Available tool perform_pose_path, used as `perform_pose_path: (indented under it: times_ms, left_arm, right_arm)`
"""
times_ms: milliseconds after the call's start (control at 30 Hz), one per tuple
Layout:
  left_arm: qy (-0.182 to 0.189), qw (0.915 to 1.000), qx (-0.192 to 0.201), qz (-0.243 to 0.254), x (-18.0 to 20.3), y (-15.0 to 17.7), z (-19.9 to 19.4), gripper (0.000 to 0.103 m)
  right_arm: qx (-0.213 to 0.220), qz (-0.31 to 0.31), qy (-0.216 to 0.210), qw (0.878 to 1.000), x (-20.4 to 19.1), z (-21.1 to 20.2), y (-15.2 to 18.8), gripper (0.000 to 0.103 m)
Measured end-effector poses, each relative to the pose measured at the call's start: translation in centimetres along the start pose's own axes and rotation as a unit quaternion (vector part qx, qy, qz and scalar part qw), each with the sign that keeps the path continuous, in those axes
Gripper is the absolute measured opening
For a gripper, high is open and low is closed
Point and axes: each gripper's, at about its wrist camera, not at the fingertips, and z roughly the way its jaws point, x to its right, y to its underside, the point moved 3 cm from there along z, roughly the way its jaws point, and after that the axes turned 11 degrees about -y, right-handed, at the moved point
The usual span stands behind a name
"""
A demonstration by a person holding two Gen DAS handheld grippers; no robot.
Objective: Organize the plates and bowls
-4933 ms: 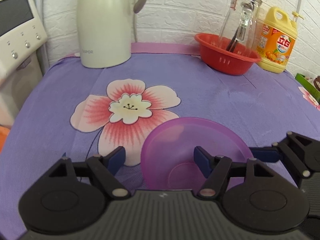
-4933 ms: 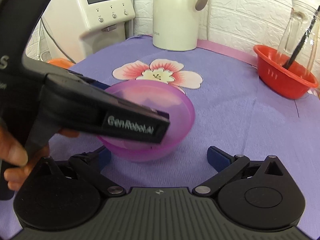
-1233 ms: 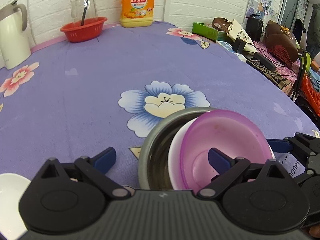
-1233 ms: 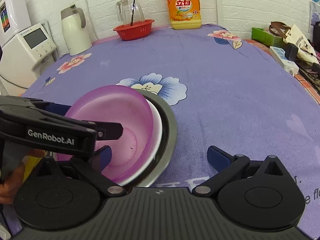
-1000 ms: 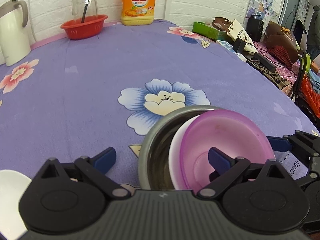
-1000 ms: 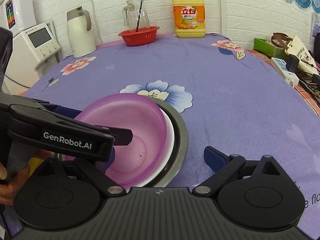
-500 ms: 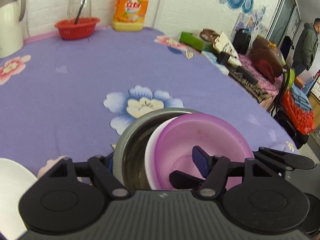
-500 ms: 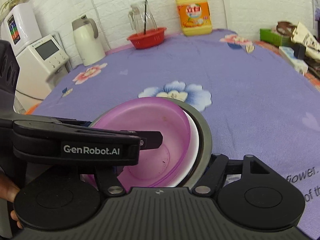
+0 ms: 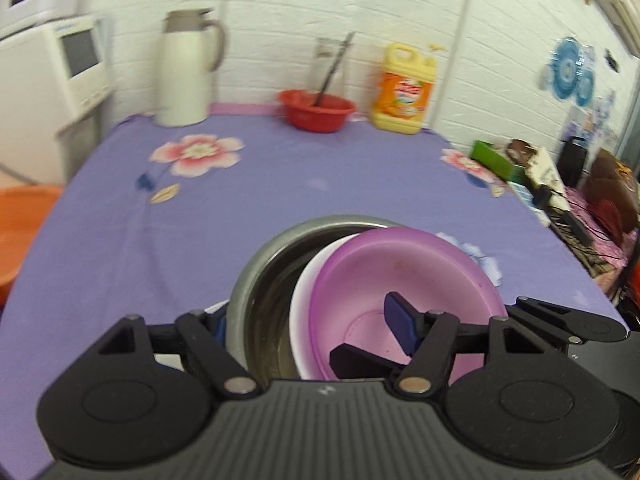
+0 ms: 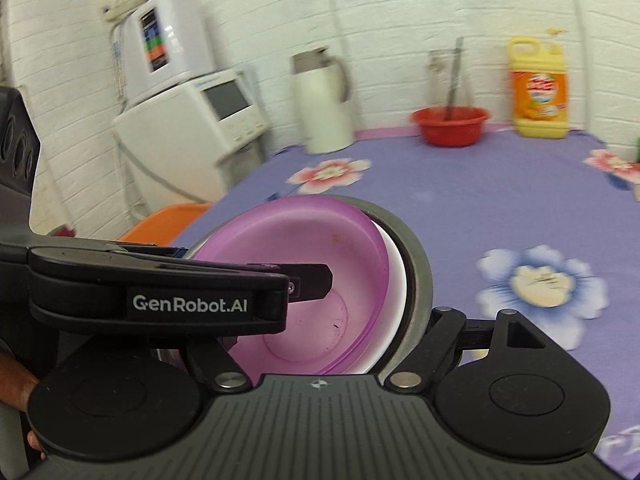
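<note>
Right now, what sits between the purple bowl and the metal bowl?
A white bowl: its rim shows between the purple bowl and the metal bowl in both wrist views.

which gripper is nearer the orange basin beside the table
Left. The left gripper clamps the bowl stack on the side facing the orange basin; the right gripper clamps the stack's opposite side, farther away.

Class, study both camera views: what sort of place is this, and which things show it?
Probably a home kitchen or dining corner: a thermos jug, a dish soap bottle and nested bowls on a floral tablecloth.
</note>
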Motion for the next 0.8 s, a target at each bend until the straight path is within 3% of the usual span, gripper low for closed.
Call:
perform_pose_path:
  times_ms: [133,300,467,600,700,800]
  left_arm:
    - [-0.008,0.9994,-0.022,-0.025,-3.3,1.8,0.7,0.067]
    - [0.001,0.9988,-0.035,-0.035,-4.5,3.2,2.1,0.066]
    - [0.017,0.999,-0.02,-0.035,-4.6,3.4,2.1,0.063]
    - [0.026,0.9987,-0.001,-0.043,-4.9,3.4,1.8,0.087]
    - [0.017,0.9988,0.024,-0.039,-4.9,3.1,1.1,0.094]
    - [0.006,0.9982,0.041,-0.042,-5.3,2.5,0.6,0.094]
  right_arm:
    - [-0.036,-0.004,-0.024,0.999,-2.0,2.8,1.3,0.103]
    - [-0.063,0.0,-0.017,0.998,-2.5,4.3,2.4,0.103]
    - [-0.065,0.003,-0.011,0.998,-2.4,4.9,2.6,0.103]
    - [-0.069,-0.004,-0.014,0.998,-2.4,5.1,2.5,0.103]
    - [-0.067,-0.022,0.002,0.998,-2.9,5.4,2.6,0.103]
    - [-0.061,-0.03,0.015,0.998,-3.0,5.4,2.6,0.103]
